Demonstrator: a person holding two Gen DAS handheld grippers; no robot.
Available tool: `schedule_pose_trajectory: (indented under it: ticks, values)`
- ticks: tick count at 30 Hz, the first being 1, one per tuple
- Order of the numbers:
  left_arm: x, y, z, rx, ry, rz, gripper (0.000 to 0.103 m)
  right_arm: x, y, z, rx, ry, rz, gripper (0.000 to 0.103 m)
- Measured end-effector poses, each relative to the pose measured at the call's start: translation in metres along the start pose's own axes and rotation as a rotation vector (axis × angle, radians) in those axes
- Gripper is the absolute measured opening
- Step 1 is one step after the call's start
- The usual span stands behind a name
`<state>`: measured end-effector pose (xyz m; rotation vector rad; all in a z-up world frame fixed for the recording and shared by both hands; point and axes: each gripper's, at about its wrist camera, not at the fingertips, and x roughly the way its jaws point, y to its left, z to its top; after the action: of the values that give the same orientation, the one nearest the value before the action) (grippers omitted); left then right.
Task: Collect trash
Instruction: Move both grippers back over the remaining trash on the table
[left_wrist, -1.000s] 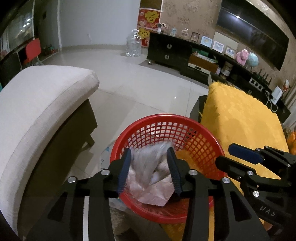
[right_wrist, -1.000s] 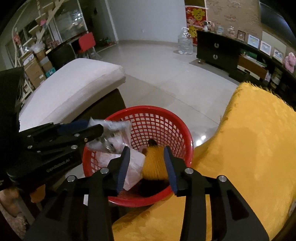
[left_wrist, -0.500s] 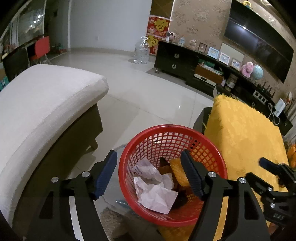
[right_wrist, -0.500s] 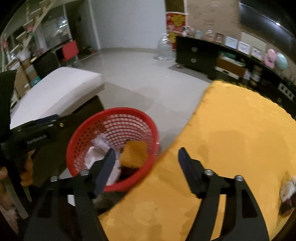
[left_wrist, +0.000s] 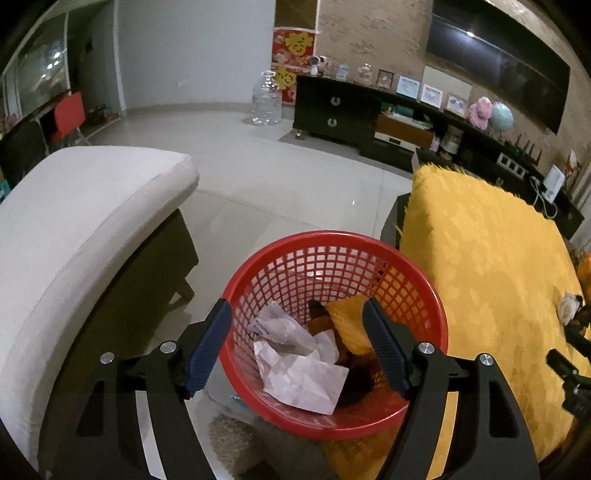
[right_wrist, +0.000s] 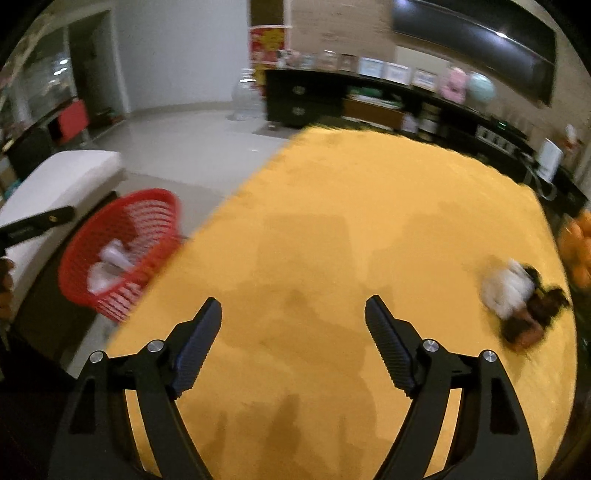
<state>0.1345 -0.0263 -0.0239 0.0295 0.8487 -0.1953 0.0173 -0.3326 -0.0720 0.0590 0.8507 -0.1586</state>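
Observation:
A red mesh basket stands on the floor between a pale sofa and a table under a fuzzy yellow cloth. In it lie crumpled white paper and a yellow piece. My left gripper hangs open above the basket, nothing between its fingers. My right gripper is over the yellow cloth, its jaws opening and empty. A white and dark scrap of trash lies on the cloth to the right of it. The basket shows blurred at the left.
The pale sofa stands left of the basket. Oranges sit at the cloth's right edge. A dark TV cabinet with frames and a big water bottle line the far wall across the tiled floor.
Both grippers opened and dropped the paper and the yellow piece into the basket. The right gripper then swung right, out over the yellow cloth. The left gripper stayed above the basket.

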Motion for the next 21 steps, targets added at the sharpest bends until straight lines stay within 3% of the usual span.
schedule_pose_trajectory:
  ticks: [7,10,15,21]
  values:
    - [0.000,-0.026,-0.005,0.047,0.013,-0.014,0.071,-0.012,-0.092,-0.037,0.182,0.000,-0.162,0.079]
    - [-0.002,-0.041,-0.007,0.068,0.008,-0.027,0.071,-0.018,-0.131,-0.046,0.271,-0.015,-0.238,0.084]
    - [0.007,-0.081,-0.019,0.081,0.057,-0.091,0.071,-0.015,-0.172,-0.045,0.347,-0.031,-0.282,0.087]
    - [0.007,-0.142,-0.024,0.172,0.073,-0.151,0.071,0.001,-0.203,-0.031,0.390,-0.047,-0.284,0.088]
